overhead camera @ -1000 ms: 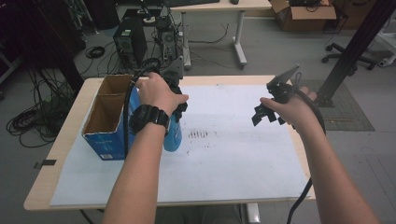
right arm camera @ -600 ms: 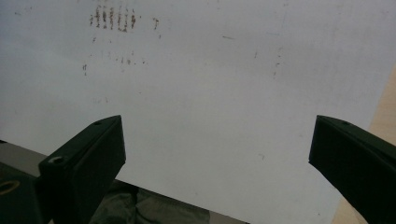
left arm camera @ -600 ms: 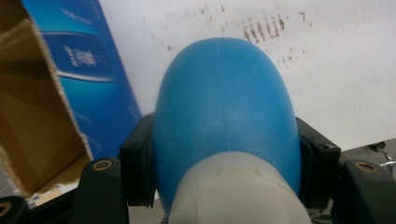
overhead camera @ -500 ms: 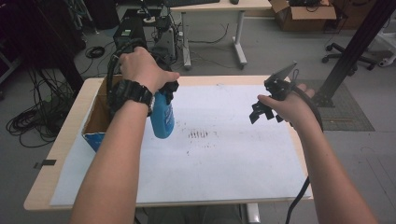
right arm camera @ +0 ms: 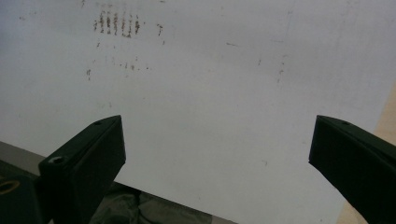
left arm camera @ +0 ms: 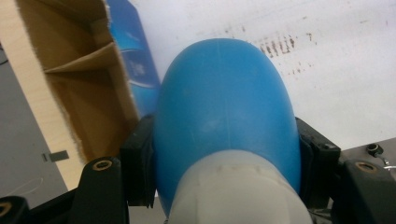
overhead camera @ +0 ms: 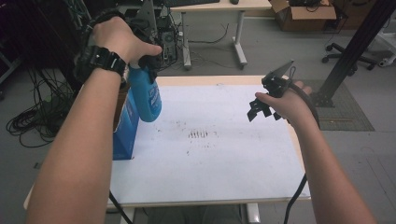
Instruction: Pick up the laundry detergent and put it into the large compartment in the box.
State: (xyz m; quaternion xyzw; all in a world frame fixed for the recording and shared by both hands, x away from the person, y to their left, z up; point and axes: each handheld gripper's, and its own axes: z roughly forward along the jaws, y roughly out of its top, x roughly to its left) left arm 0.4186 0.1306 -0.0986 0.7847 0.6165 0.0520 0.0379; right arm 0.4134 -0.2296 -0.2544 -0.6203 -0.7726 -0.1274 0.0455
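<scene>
Left gripper (left arm camera: 224,186) jaws clamped on neck of blue bottle (overhead camera: 145,95); black pads (left arm camera: 137,168) pressed against both flanks. Bottle raised since half second ago: then low beside blue carton (overhead camera: 125,130), now carried clear above its open top, over table's (overhead camera: 224,80) left edge. Extraction judged complete; placement on white sheet (overhead camera: 224,154) likely next. Right gripper (overhead camera: 264,105) jaws wide apart, empty, held over sheet, position unchanged.

A white sheet (overhead camera: 219,154) covers most of the wooden table (overhead camera: 196,80), with a patch of short dark marks (overhead camera: 198,134) near its middle. A second table (overhead camera: 219,6) stands beyond, computer towers (overhead camera: 161,28) under it. A cardboard carton (overhead camera: 306,9) sits on the floor far right, near an office chair (overhead camera: 380,44). Cables (overhead camera: 28,121) lie coiled at left.
</scene>
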